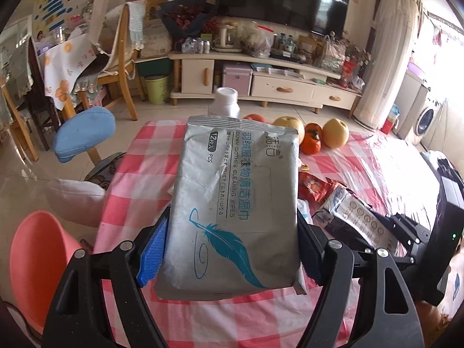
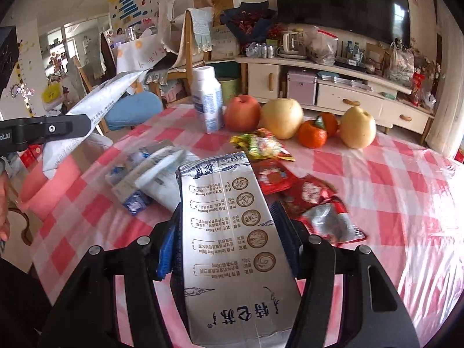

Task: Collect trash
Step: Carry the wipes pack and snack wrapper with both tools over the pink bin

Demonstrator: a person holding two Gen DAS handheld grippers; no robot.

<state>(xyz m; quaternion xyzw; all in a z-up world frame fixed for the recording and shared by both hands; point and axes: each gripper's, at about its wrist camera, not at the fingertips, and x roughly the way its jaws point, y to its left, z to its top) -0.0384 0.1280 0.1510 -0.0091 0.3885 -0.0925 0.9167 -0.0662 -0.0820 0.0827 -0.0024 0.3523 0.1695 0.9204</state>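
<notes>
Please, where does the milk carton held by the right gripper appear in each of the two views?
Left wrist: milk carton at right, seen side-on.
Right wrist: carton at bottom centre, clamped in the right gripper.
Shared landmark: white bottle beside the fruit.

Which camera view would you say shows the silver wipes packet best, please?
The left wrist view: the wipes packet fills the centre, clamped in the left claw, its printed face and blue feather readable. The right wrist view catches it only edge-on at the far left, print unreadable.
</notes>
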